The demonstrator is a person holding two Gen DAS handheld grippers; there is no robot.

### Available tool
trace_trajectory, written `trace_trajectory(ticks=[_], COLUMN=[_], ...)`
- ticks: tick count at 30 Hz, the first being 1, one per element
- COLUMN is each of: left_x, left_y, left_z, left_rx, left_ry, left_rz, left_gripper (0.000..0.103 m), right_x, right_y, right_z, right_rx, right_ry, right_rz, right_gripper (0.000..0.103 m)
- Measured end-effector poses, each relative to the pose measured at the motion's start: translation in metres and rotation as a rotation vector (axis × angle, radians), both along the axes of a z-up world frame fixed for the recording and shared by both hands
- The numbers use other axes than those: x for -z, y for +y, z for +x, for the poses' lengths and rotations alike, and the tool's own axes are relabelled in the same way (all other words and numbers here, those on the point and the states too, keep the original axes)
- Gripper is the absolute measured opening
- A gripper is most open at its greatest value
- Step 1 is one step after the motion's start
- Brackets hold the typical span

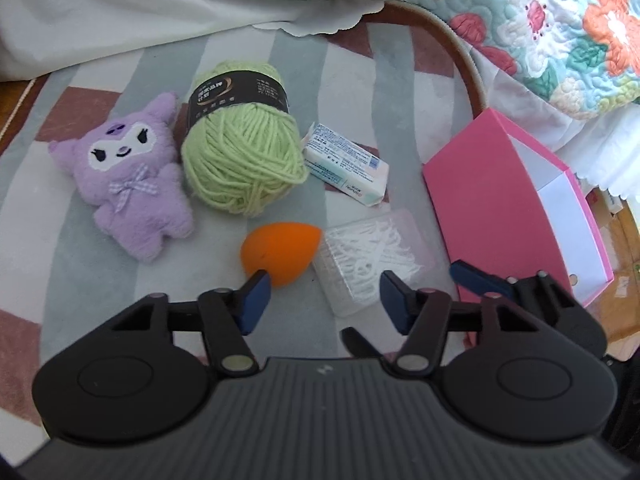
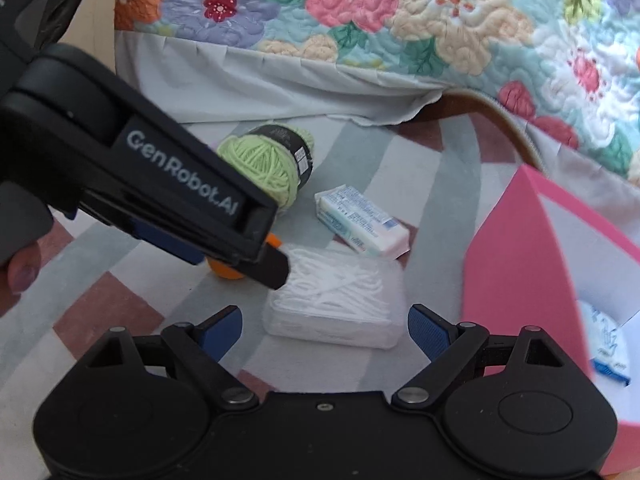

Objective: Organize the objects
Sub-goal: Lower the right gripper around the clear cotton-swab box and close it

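Observation:
On a striped rug lie a purple plush toy (image 1: 128, 184), a green yarn ball (image 1: 240, 152) (image 2: 266, 160), a white wrapped packet (image 1: 346, 164) (image 2: 362, 220), an orange sponge egg (image 1: 280, 252) and a clear box of floss picks (image 1: 368, 260) (image 2: 334, 300). A pink box (image 1: 500, 216) (image 2: 532, 264) stands open at the right, with a white item (image 2: 608, 340) inside. My left gripper (image 1: 324, 296) is open, just before the orange egg and the floss box. My right gripper (image 2: 326, 328) is open, just before the floss box. The left gripper's body crosses the right wrist view and hides most of the orange egg.
A floral quilt (image 1: 540, 20) (image 2: 400, 20) and white sheet (image 1: 140, 8) hang over the rug's far side. A brown curved rim (image 1: 460, 56) runs behind the pink box. Wooden floor (image 1: 624, 300) shows at far right.

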State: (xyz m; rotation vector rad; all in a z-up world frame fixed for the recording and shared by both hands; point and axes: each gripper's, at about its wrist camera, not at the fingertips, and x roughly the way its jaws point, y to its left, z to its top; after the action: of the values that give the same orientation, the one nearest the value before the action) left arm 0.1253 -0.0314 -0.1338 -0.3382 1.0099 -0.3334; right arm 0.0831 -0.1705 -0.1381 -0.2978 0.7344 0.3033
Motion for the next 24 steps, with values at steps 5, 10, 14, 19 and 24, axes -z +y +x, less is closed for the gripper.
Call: trace_trajectory(ticks=[5, 10, 14, 19, 24], left_x=[0.004, 0.01, 0.013, 0.015, 0.017], left_y=[0.005, 0.014, 0.015, 0.014, 0.01], left_z=[-0.002, 0.002, 0.002, -0.002, -0.005], left_rx=[-0.022, -0.038, -0.048, -0.051, -0.039], left_ry=[-0.043, -0.015, -0.004, 0.013, 0.023], left_rz=[-0.04, -0.131, -0.147, -0.169, -0.147], left_gripper=[0.048, 0.037, 0.031, 0.031, 0.031], right_x=[0.012, 0.022, 0.028, 0.031, 0.028], right_y=[0.003, 0.0, -0.005, -0.006, -0.008], right_z=[0.01, 0.017, 0.021, 0.025, 0.023], right_rx=[0.054, 0.085, 0.1, 0.07, 0.061], right_ry=[-0.003, 0.032, 0.048, 0.025, 0.033], right_rz=[-0.033, -0.012, 0.042, 0.046, 0.082], right_gripper=[0.093, 0.094, 0.095, 0.097, 0.094])
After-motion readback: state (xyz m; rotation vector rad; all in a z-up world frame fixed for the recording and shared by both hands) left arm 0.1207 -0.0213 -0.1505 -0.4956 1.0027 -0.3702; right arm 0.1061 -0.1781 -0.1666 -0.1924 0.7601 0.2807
